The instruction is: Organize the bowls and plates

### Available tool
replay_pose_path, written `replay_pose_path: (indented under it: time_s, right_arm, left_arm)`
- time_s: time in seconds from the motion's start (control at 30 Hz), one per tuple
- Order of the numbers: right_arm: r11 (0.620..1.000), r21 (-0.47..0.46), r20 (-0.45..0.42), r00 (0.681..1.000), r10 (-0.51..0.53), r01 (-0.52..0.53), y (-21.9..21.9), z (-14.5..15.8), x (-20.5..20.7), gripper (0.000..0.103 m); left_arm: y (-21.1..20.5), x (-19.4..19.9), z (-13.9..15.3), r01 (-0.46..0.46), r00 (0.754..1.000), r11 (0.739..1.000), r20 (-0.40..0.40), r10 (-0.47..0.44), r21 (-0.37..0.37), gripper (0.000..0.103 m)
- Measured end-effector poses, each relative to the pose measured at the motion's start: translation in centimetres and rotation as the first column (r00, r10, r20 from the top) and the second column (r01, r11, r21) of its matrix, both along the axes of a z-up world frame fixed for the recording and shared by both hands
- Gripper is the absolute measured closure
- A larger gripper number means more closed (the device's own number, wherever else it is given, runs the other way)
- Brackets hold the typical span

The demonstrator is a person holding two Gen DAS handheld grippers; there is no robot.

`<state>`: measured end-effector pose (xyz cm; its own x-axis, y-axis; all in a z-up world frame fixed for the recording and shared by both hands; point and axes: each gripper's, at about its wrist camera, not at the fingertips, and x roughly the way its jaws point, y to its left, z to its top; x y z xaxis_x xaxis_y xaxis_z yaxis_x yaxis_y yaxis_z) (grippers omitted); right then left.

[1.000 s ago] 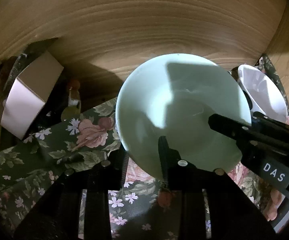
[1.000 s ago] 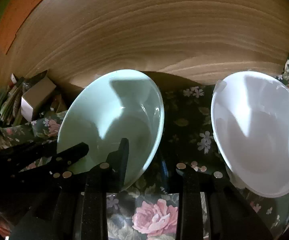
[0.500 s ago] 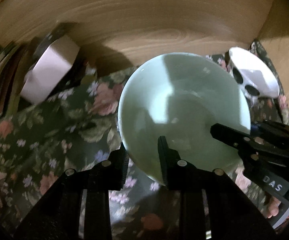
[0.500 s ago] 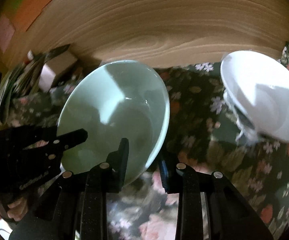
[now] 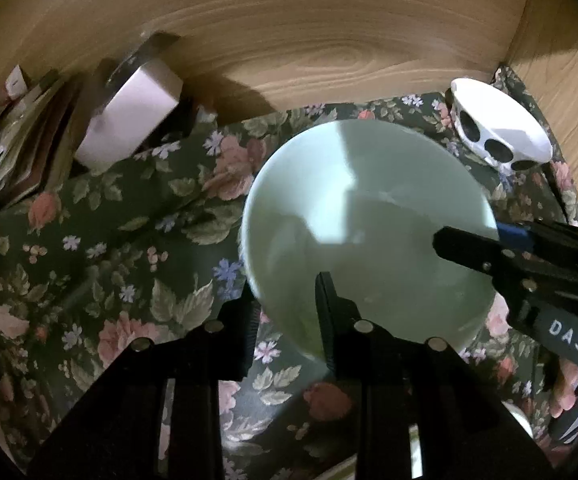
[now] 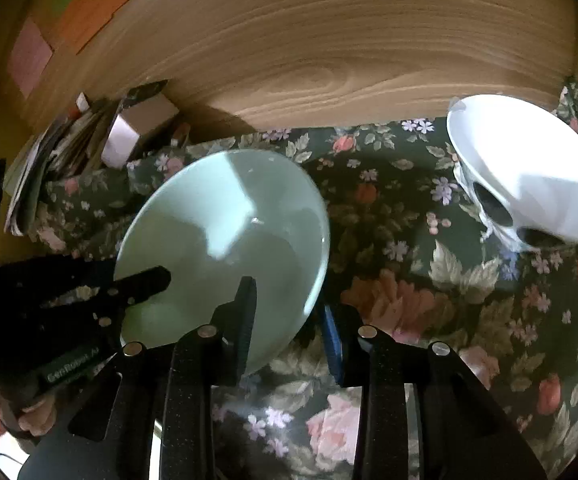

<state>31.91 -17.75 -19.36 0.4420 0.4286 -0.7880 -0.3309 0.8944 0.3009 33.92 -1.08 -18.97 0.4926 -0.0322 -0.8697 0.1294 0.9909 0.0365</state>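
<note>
Green bowl (image 5: 369,224) gripped on two sides, above the floral cloth (image 5: 129,240).

Left gripper (image 5: 285,312) clamped on the near rim, one finger inside, one outside. Right gripper (image 6: 293,312) opening, rim still between its fingers, grip uncertain. White bowl (image 6: 529,168) resting on the cloth, well apart, by the wood wall (image 6: 309,40).

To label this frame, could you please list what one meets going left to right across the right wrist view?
Stack of papers → small cardboard box → pale green glass bowl → white ceramic bowl with black spots.
</note>
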Motion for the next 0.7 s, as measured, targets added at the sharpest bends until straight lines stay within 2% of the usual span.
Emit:
replay_pose_path:
  time_s: [0.2,0.3,0.43,0.53,0.7]
  right_arm:
    - [1.0,-0.023,0.017,1.0,-0.008,0.008,0.3,-0.4,1.4,0.073]
    - [1.0,-0.012,0.013,1.0,0.005,-0.005,0.6,-0.6,1.6,0.079]
    - [0.999,-0.034,0.033,0.999,-0.002,0.003,1.3,-0.5,1.4,0.08]
    - [1.0,-0.024,0.037,0.999,-0.004,0.005,1.2,-0.2,1.1,0.08]
    - [0.999,-0.042,0.093,0.996,-0.003,0.007,1.3,1.3,-0.4,0.08]
  left_arm:
    - [-0.4,1.1,-1.0,-0.016,1.0,1.0,-0.019,0.015,-0.016,0.076]
    - [-0.5,1.6,-1.2,-0.015,1.0,0.999,-0.012,0.015,-0.028,0.076]
    - [-0.6,2.0,-1.3,-0.022,1.0,0.999,-0.016,0.021,-0.048,0.077]
    - [-0.3,1.7,-1.0,-0.033,0.999,0.997,-0.016,0.032,-0.069,0.077]
    - [0.5,0.0,1.1,-0.036,0.999,0.995,0.021,0.038,-0.091,0.077]
